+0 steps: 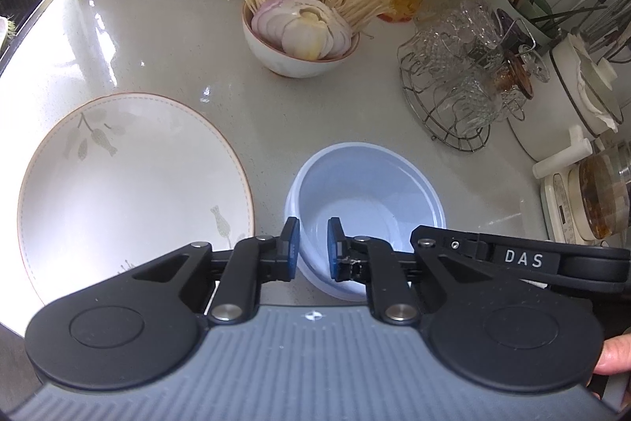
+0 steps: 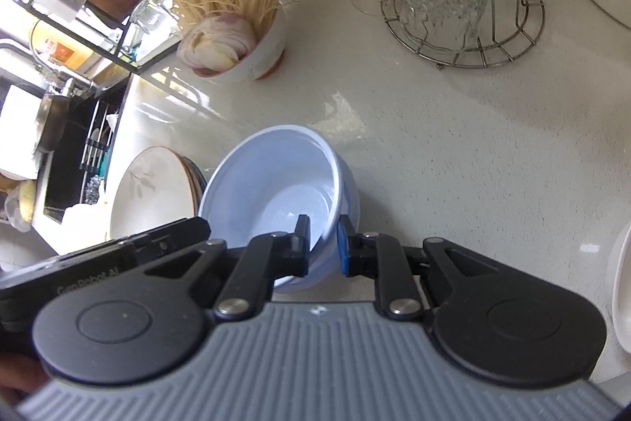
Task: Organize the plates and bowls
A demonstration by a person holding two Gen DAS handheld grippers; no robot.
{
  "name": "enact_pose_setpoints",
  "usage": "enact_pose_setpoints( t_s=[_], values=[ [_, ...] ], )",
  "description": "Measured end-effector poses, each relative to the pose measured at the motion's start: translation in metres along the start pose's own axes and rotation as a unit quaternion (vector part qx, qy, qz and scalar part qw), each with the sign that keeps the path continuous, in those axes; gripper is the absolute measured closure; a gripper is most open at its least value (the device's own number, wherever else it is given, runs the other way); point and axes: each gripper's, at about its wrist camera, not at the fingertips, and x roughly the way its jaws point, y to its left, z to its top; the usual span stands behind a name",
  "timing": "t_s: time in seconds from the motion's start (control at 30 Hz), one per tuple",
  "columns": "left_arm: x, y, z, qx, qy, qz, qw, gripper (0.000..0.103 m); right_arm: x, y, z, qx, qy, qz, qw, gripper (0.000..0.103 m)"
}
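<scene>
On the pale stone counter (image 1: 138,38), between the patterned plate (image 1: 130,184) and the wire rack of glass cups (image 1: 453,85), stands the light blue bowl (image 1: 366,192), and both grippers are at its near rim from opposite sides. The left gripper (image 1: 313,243) has its jaws drawn narrow, with the left part of the rim between the blue pads, and they seem to press on it. The right gripper (image 2: 322,243) is also narrow; in its own view the right wall of the blue bowl (image 2: 276,184) passes between its two pads, so I judge it is clamped on the rim as well. From the right view the bowl looks like two bowls nested, because a second rim shows under the first, but I cannot say this for sure. The plate (image 2: 154,184) also seems to lie on top of other plates, since darker edges show at its side. So part of the sorting looks done: plates are together and the blue bowl is beside them. What is left, as I judge it, is to carry this bowl to its place. The ceramic bowl with onion slices and enoki mushrooms (image 1: 301,38) is full of food, and a white dish (image 2: 621,287) at the right edge is still apart from the rest.
</scene>
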Motion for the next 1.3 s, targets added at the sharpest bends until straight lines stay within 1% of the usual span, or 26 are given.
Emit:
enact_pose_setpoints(
  t_s=[0.1,0.27,0.3,0.37,0.43,0.57,0.73,0.87,1.0,1.13,1.3],
  values=[
    [-0.005,-0.001,0.000,0.002,-0.007,-0.001,1.0000,0.087,-0.003,0.002,0.001,-0.010,-0.004,0.005,1.000,0.084],
    [-0.019,-0.008,0.004,0.021,-0.028,-0.008,0.9994,0.087,-0.014,0.005,0.003,-0.019,-0.026,0.001,0.999,0.082],
    [-0.022,-0.011,0.005,0.026,-0.032,-0.010,0.9991,0.087,-0.016,0.006,0.003,-0.022,-0.031,0.000,0.999,0.079],
    [-0.029,-0.016,0.007,0.036,-0.041,-0.016,0.9984,0.087,-0.024,0.007,0.003,-0.025,-0.047,-0.002,0.999,0.061],
    [-0.034,-0.021,0.009,0.046,-0.048,-0.020,0.9976,0.087,-0.031,0.008,0.002,-0.030,-0.062,-0.004,0.998,0.055],
    [-0.043,-0.030,0.014,0.061,-0.056,-0.037,0.9959,0.087,-0.049,0.009,0.001,-0.037,-0.094,-0.014,0.995,0.055],
    [-0.047,-0.036,0.022,0.059,-0.056,-0.060,0.9948,0.087,-0.073,0.012,-0.002,-0.045,-0.132,-0.024,0.990,0.055],
    [-0.055,-0.046,0.025,0.080,-0.060,-0.070,0.9926,0.087,-0.090,0.011,-0.007,-0.048,-0.163,-0.038,0.985,0.055],
    [-0.060,-0.058,0.026,0.102,-0.065,-0.079,0.9895,0.087,-0.101,0.007,-0.011,-0.037,-0.181,-0.055,0.981,0.055],
    [-0.061,-0.071,0.027,0.121,-0.068,-0.095,0.9857,0.087,-0.110,0.001,-0.017,-0.023,-0.196,-0.068,0.978,0.055],
    [-0.057,-0.093,0.025,0.154,-0.063,-0.107,0.9802,0.086,-0.122,-0.010,-0.026,-0.001,-0.214,-0.088,0.973,0.055]
  ],
)
